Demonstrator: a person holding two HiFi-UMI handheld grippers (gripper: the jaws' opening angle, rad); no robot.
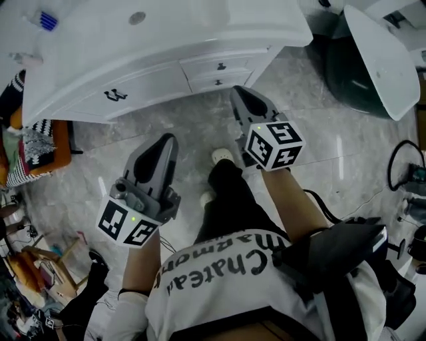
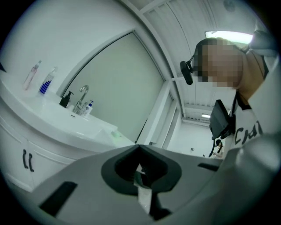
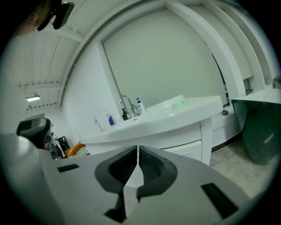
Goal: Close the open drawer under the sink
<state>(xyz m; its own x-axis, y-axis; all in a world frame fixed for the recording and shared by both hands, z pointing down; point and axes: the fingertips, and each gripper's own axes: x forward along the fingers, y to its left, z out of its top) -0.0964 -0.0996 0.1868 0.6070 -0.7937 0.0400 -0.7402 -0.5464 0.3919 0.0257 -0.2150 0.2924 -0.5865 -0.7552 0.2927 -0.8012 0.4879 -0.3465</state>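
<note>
**Both grippers closed and empty before the white vanity**

Bare floor (image 1: 193,120) lies between the grippers and the vanity (image 1: 150,83). The floor is glossy grey marble with pale veins. An orange basket (image 1: 58,143) holding striped cloth stands to the left, against the vanity's end. To the right, a white lid (image 1: 376,56) leans on a round dark-green tub (image 1: 346,80). Black cables (image 1: 399,156) loop on the floor near it.

The vanity is smooth white with a curved front and a thick counter. On the counter are a chrome tap (image 2: 82,97), a blue-striped bottle (image 1: 48,20) and small pump bottles. A large pale panel fills the white wall behind.

The drawers (image 1: 203,68) sit under the counter's right end, one above the other. Each has a small black knob, and both fronts look flush with the vanity.

The left gripper (image 1: 166,141) is well back from the cabinet, its grey jaws together at the tips with nothing between them. The right gripper (image 1: 241,93) points at the drawers from near by. Its ribbed dark pads are drawn almost together with only a hairline slit between them, and nothing is in it.
</note>
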